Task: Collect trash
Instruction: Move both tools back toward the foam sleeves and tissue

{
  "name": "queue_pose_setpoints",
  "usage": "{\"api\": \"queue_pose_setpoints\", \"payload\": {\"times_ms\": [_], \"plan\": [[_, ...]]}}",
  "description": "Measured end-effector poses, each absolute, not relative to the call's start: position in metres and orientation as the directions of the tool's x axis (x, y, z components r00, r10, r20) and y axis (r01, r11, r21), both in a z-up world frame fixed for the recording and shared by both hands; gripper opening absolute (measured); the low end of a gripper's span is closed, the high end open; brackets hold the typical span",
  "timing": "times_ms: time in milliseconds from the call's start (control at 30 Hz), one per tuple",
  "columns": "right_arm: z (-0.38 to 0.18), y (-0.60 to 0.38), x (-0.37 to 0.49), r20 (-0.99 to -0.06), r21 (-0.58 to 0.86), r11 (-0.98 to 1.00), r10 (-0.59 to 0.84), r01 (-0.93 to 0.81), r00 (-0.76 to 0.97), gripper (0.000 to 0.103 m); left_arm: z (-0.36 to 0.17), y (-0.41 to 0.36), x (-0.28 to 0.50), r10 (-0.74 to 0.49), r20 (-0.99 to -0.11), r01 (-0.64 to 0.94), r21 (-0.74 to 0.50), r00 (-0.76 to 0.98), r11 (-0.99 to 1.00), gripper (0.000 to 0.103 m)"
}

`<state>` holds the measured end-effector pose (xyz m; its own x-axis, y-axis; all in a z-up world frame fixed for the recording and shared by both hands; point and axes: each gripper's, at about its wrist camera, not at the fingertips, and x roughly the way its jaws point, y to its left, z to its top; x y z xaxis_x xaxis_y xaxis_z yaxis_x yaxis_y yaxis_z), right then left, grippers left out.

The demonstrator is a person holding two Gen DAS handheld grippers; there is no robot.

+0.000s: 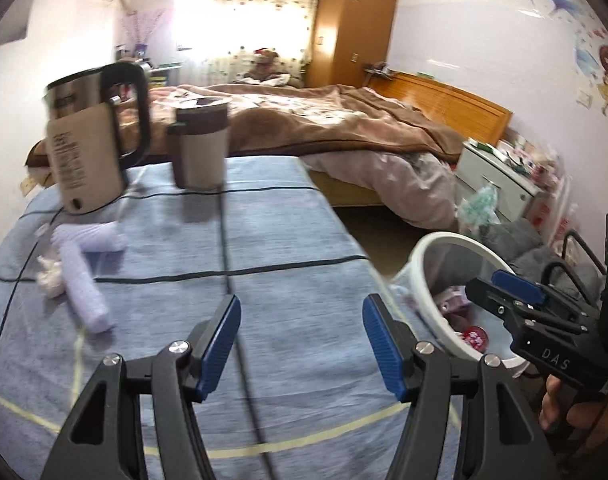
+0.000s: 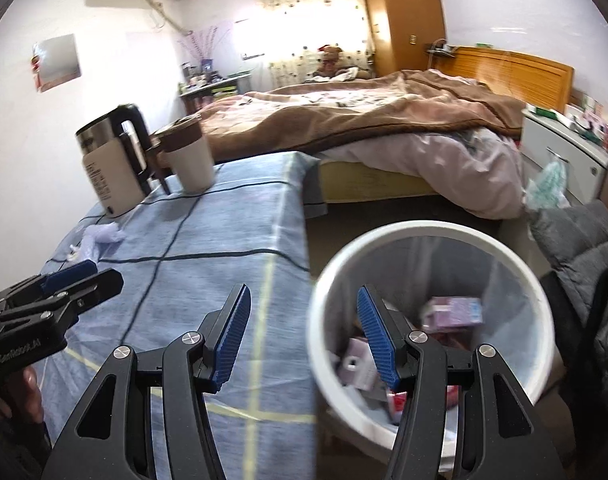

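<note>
Blue checked cloth on the table [image 1: 287, 240] carries 2 lilac crumpled wrappers [image 1: 83, 276] and a white tissue wad [image 1: 49, 276] left to collect, the white round bin [image 2: 432, 236] beside it already holds boxes, and left gripper [image 1: 301, 340] and right gripper [image 2: 304, 332] both gape empty.

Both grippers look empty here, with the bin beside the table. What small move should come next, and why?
Probably the left gripper should reach forward-left toward the pale lavender wrappers and the white crumpled tissue on the blue tablecloth. Both grippers are open and hold nothing, the right gripper sits by the white trash bin, which already holds packets, and that litter lies nearer the left.
</note>
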<state>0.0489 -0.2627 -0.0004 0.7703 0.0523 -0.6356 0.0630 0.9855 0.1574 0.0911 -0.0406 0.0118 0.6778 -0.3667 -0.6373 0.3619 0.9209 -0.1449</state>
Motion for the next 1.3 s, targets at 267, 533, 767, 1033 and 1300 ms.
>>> {"api": "queue_pose_setpoints", "payload": {"times_ms": [267, 533, 767, 1033, 1300], "plan": [[-0.003, -0.225, 0.069, -0.646, 0.159, 0.987, 0.105, -0.001, 0.756, 0.057, 0.009, 0.019, 0.094, -0.277, -0.638, 0.251, -0.135, 0.719, 0.959, 0.066], [-0.003, -0.186, 0.089, -0.663, 0.154, 0.985, 0.159, -0.075, 0.732, 0.057, 0.003, 0.071, 0.1, -0.204, -0.645, 0.151, -0.138, 0.736, 0.979, 0.066], [-0.005, -0.142, 0.109, -0.671, 0.159, 0.969, 0.248, -0.192, 0.699, 0.057, -0.002, 0.121, 0.108, -0.118, -0.651, 0.049, -0.124, 0.75, 0.991, 0.066], [-0.012, -0.091, 0.136, -0.697, 0.155, 0.946, 0.31, -0.286, 0.647, 0.056, -0.008, 0.163, 0.121, -0.071, -0.671, -0.007, -0.112, 0.738, 0.994, 0.066], [-0.021, -0.037, 0.167, -0.718, 0.175, 0.907, 0.384, -0.382, 0.581, 0.056, -0.011, 0.189, 0.135, -0.066, -0.678, -0.025, -0.123, 0.732, 0.992, 0.066]]}}
